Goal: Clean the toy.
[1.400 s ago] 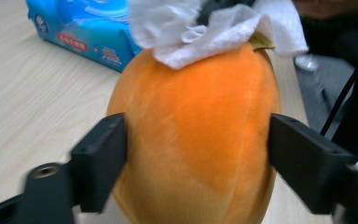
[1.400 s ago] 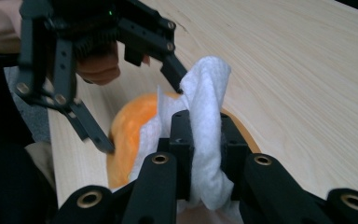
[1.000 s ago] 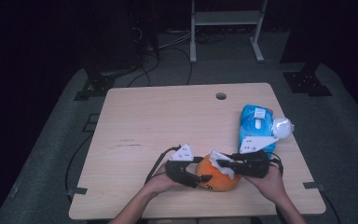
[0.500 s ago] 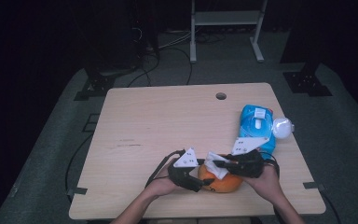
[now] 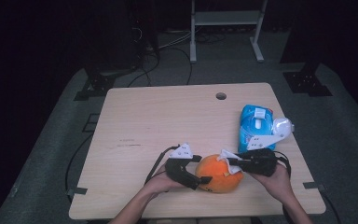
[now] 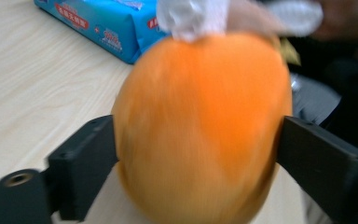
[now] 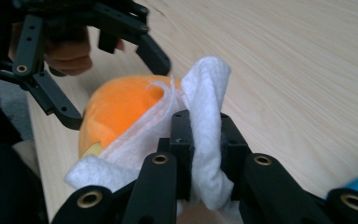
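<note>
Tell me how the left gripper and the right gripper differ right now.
The left gripper has its jaws spread wide around the orange fruit, having just opened; the right gripper is shut on a white wipe. The left one comes at the fruit from the left, the right one presses the wipe against it from the right. Both are black, hand-held, and meet at the fruit.

Your left hand-held gripper (image 5: 200, 170) sits near the bench's front edge, its jaws just opened wide and standing either side of the orange ball (image 5: 219, 173); whether they touch it is unclear. Your right hand-held gripper (image 5: 230, 163) points left toward it, jaws clamped on a white wipe (image 7: 205, 140). Both forearms come in over the front edge.
</note>
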